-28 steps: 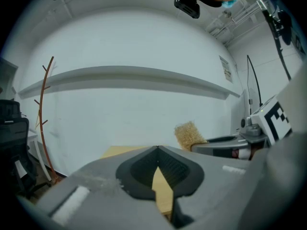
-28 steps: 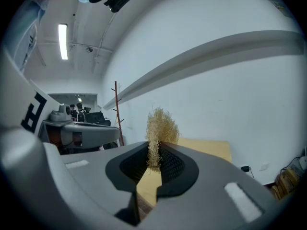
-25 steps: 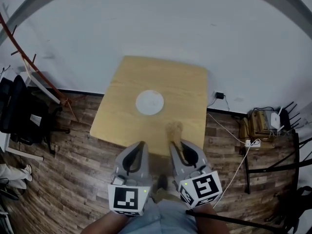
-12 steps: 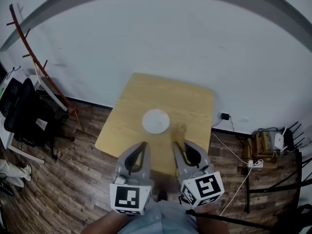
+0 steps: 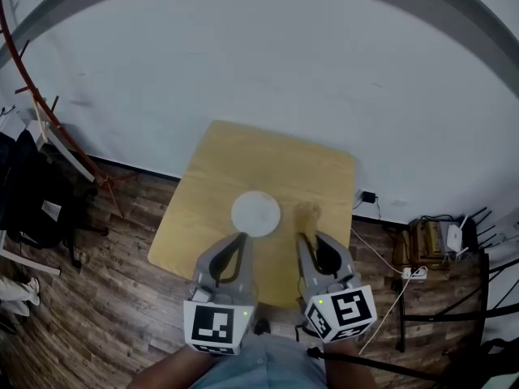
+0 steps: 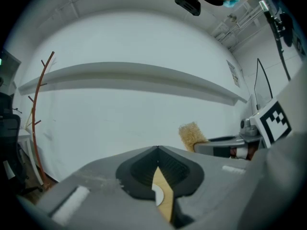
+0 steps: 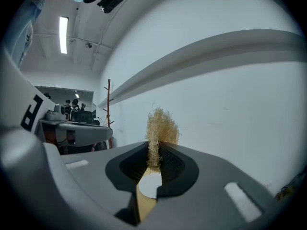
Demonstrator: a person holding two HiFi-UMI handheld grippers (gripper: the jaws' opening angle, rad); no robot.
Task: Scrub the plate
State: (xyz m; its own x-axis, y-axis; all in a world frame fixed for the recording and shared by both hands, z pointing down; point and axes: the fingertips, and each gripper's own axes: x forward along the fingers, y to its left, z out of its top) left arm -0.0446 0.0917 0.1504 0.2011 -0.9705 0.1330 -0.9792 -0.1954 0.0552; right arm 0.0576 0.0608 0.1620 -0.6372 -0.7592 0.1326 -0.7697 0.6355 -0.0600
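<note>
The plate (image 5: 256,214) is plain white on a pale honey-wood desk (image 5: 235,156). The scrub pad (image 5: 307,215) is straw-yellow. The left gripper (image 5: 241,238) and right gripper (image 5: 305,238) have grey fingers (image 6: 91,181) lined in black, and each carries a white cube (image 5: 214,326) with black square markers. The floor (image 5: 122,298) is dark brown planking; the wall (image 5: 284,63) is off-white

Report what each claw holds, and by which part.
Right claw: a tan fibrous scrubber, pinched at its lower end, tuft sticking out beyond the tips. Left claw: shut, empty.
</note>
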